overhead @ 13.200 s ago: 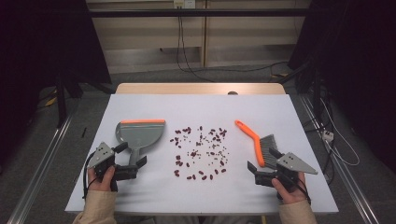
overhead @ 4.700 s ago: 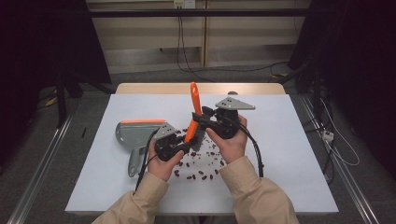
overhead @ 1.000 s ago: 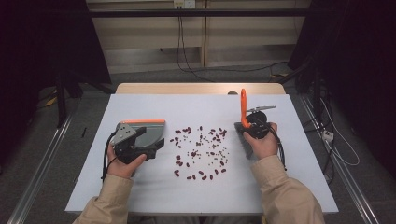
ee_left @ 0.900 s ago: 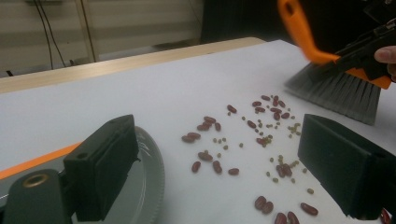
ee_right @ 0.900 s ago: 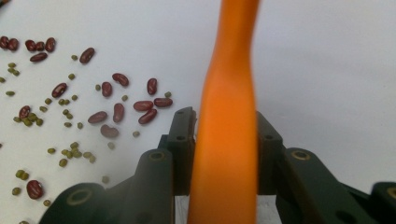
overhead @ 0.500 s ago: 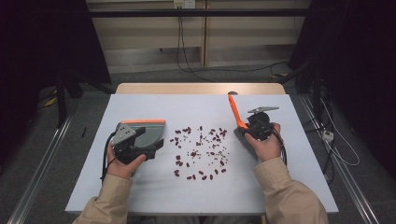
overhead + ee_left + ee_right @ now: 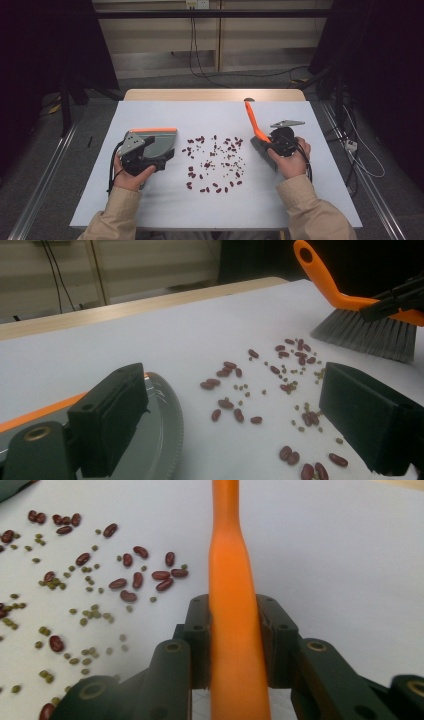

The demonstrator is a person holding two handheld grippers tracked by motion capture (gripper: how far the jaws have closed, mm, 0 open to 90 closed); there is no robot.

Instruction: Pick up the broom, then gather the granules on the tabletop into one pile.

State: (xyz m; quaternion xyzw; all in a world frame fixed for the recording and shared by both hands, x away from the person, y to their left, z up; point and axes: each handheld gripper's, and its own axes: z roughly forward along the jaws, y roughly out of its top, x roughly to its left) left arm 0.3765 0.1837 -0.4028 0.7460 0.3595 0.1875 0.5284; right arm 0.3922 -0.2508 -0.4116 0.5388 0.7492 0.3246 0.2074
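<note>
Red beans and small green ones [image 7: 215, 160] lie scattered mid-table, also in the left gripper view [image 7: 280, 385] and the right gripper view [image 7: 135, 580]. My right gripper [image 7: 270, 145] [image 7: 234, 610] is shut on the orange handle [image 7: 230, 555] of a brush [image 7: 252, 122]. Its jaws have just been closing on that handle. The grey bristles [image 7: 365, 332] hang just right of the beans. My left gripper [image 7: 161, 155] [image 7: 232, 390] stands open over a grey dustpan [image 7: 162, 140] [image 7: 160, 440] with an orange edge. Its left jaw is above the pan, and only table and beans lie between its jaws.
The white table top [image 7: 215, 210] ends in a wooden strip [image 7: 215, 95] at the far side. Cables [image 7: 200, 60] run across the floor behind it. A cable [image 7: 112, 175] trails from the left gripper along the hand.
The brush handle has tipped from upright over to the left, and the right hand has drifted slightly right. The left hand and dustpan have stayed put.
</note>
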